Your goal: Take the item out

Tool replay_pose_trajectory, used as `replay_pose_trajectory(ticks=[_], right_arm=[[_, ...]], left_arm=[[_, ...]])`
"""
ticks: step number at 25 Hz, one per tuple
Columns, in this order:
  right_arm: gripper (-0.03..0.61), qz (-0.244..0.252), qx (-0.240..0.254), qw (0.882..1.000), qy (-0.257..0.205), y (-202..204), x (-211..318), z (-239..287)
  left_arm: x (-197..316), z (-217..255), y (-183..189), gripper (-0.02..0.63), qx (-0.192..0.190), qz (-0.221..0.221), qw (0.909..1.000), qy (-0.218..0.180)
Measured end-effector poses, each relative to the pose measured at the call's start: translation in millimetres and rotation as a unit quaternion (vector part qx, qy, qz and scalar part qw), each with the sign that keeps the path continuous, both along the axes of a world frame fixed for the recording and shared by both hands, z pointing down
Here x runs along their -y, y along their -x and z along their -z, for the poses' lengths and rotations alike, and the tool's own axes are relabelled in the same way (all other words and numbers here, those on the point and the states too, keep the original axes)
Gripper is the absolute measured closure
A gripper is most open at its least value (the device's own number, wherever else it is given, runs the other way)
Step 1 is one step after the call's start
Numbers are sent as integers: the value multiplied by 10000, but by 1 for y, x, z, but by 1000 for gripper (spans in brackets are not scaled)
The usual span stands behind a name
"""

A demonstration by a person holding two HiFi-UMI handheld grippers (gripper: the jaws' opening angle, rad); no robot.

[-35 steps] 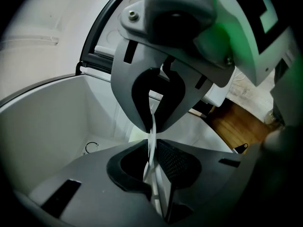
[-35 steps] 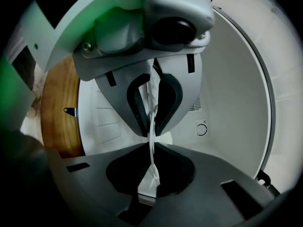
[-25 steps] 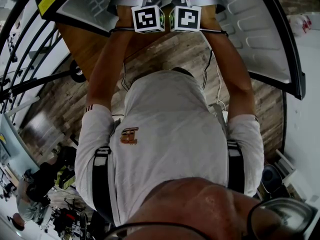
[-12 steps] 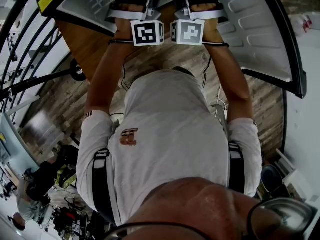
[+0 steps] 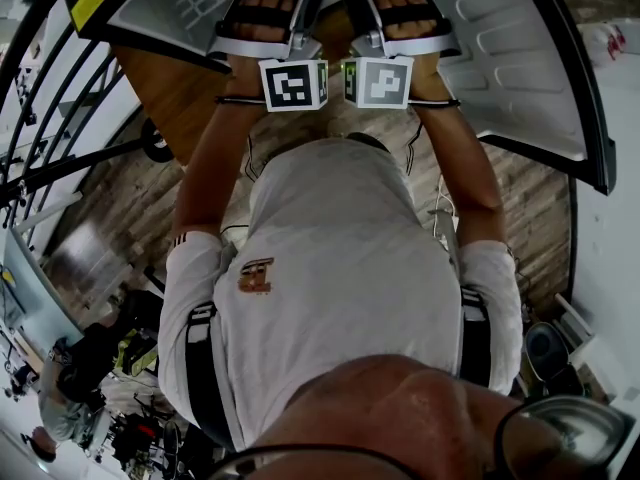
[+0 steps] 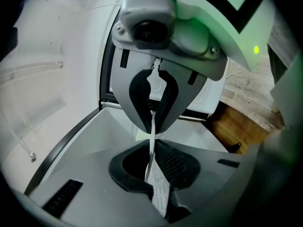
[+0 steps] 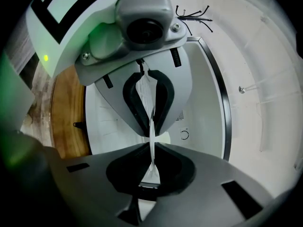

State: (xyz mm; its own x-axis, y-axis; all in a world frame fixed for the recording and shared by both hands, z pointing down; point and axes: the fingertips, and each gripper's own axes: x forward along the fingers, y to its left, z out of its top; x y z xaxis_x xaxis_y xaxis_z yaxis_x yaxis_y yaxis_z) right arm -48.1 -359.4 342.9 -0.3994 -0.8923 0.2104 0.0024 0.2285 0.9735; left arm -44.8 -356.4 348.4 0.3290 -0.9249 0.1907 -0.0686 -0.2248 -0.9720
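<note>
A thin white sheet (image 6: 152, 138) hangs edge-on between my two grippers, which face each other. In the left gripper view my left gripper (image 6: 152, 167) is shut on the sheet's near end, which carries fine print. The right gripper (image 6: 153, 121) pinches the far end. The right gripper view mirrors this: my right gripper (image 7: 152, 167) is shut on the sheet (image 7: 152, 136), and the left gripper (image 7: 152, 124) holds it opposite. In the head view only the left marker cube (image 5: 293, 83) and the right marker cube (image 5: 380, 81) show clearly; the jaws are hidden at the top edge.
A white appliance door with a ribbed inner panel (image 5: 520, 68) stands open to the right. The white interior with a black-rimmed edge (image 7: 222, 103) lies behind the sheet, and loose black wires (image 7: 191, 15) show there. A wooden panel (image 5: 165, 98) and plank floor (image 5: 520, 208) lie below.
Both grippers have drawn back toward the person's body, side by side, still holding the sheet. More of the hands and straps now shows in the head view.
</note>
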Motion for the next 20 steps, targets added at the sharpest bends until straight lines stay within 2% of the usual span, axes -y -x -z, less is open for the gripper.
replay_pose_trajectory(ticks=[20], right_arm=[[537, 51, 11, 10000, 18, 1, -9, -1]], left_arm=[[-8, 0, 1, 566, -68, 5, 10000, 23]])
